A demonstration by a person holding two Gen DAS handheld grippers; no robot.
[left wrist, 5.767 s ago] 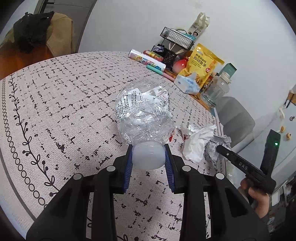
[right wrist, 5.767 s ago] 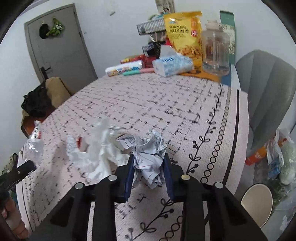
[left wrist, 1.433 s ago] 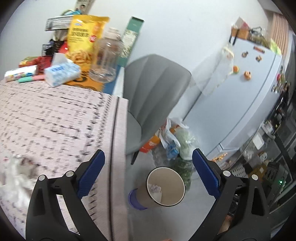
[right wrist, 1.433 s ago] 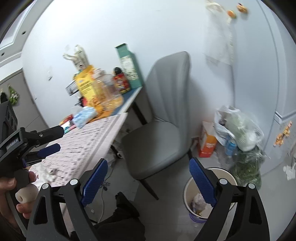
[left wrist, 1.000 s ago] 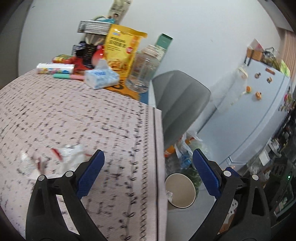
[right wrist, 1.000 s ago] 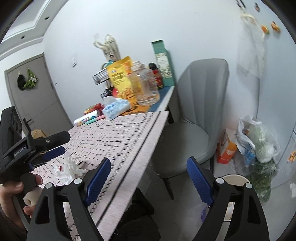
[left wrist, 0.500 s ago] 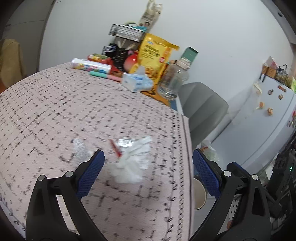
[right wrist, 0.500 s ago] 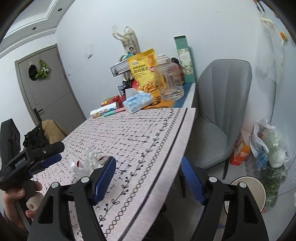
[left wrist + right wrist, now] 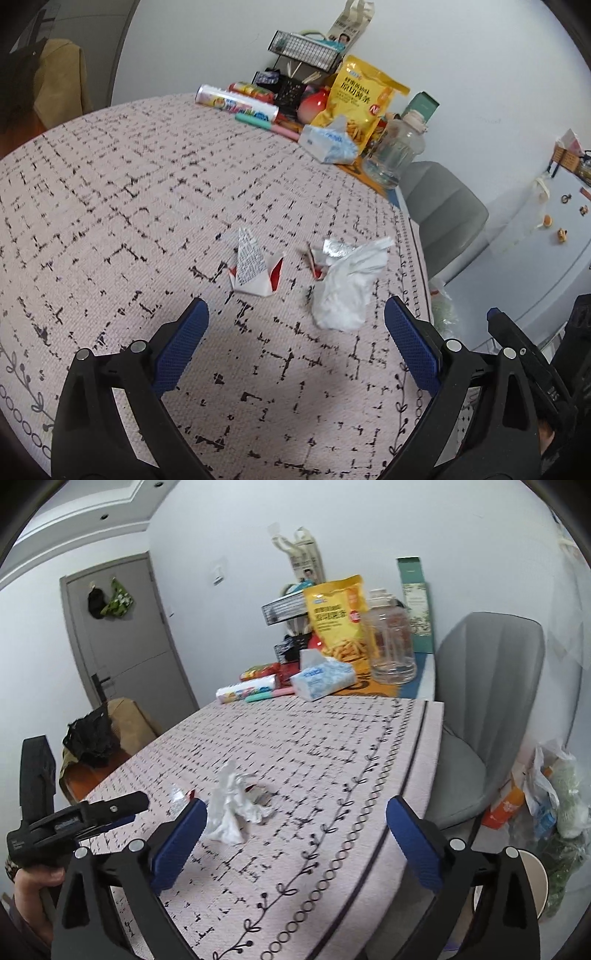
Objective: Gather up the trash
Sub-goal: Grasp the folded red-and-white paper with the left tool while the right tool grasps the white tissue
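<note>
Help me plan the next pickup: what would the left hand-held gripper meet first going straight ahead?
Probably the bare tablecloth, just short of the folded wrapper; the left hand-held gripper is open and angled down. Depth is unclear.

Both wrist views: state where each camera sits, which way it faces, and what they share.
Left wrist view: on the left gripper, angled down at the patterned pink tablecloth; jaws open, the right gripper's tip at the right edge.
Right wrist view: on the right gripper, facing across the table toward the grey door; jaws open, a hand holding the left gripper.
Shared: crumpled white tissue, yellow snack bag.
</note>
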